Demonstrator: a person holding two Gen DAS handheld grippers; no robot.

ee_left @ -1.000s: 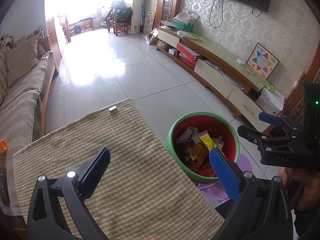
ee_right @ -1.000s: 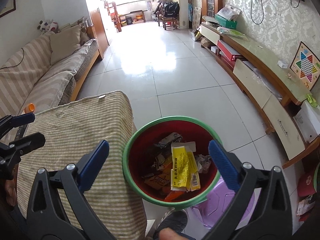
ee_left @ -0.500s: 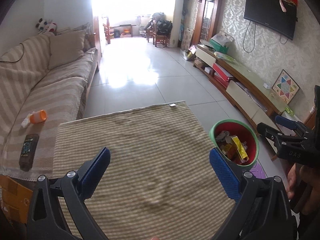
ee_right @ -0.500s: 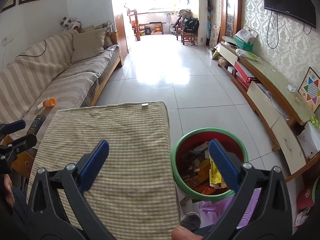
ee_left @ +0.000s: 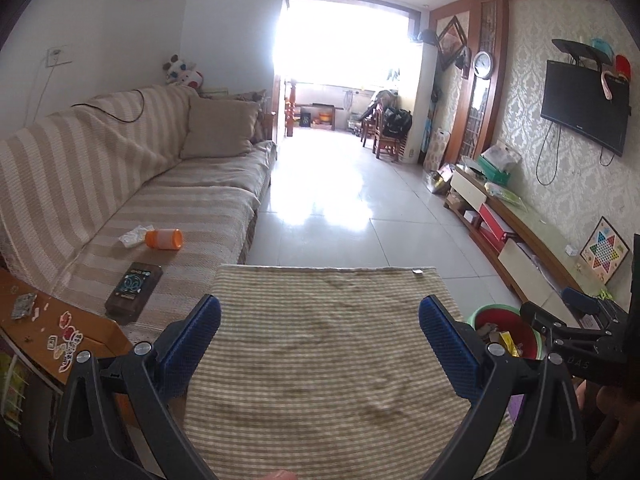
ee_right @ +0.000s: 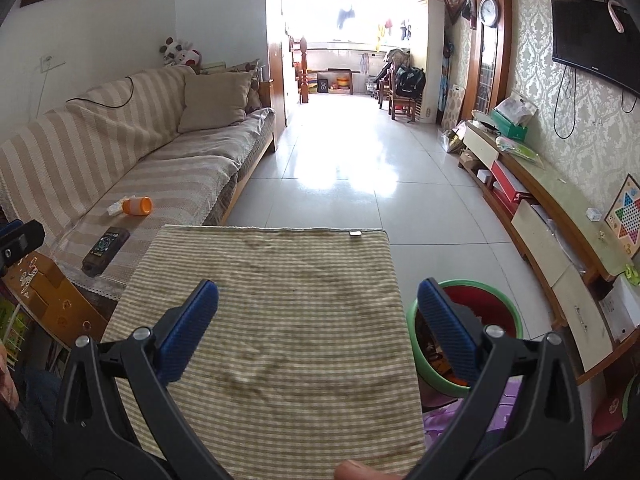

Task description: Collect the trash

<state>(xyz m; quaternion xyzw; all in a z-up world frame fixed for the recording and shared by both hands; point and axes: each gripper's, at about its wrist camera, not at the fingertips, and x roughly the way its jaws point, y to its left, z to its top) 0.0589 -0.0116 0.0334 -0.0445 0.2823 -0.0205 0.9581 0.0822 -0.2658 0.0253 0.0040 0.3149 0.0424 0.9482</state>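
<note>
A red bin with a green rim [ee_left: 508, 334] holds wrappers and sits on the floor right of the striped cloth-covered table [ee_left: 328, 344]; it also shows in the right wrist view [ee_right: 468, 340]. My left gripper [ee_left: 320, 344] is open and empty above the cloth. My right gripper [ee_right: 318, 324] is open and empty above the cloth, its right finger in front of the bin. An orange bottle [ee_left: 163, 239] and a crumpled tissue [ee_left: 134, 236] lie on the sofa seat.
A striped sofa [ee_left: 120, 184] runs along the left, with a dark remote [ee_left: 134, 292] on its seat. A low TV cabinet [ee_right: 552, 216] lines the right wall. A wooden side table [ee_left: 52, 340] stands at the lower left. Tiled floor [ee_left: 340, 208] stretches ahead.
Both grippers have tilted up and swung left, away from the bin, so the views now face level over the cloth toward the sofa and the hall. Both stay open.
</note>
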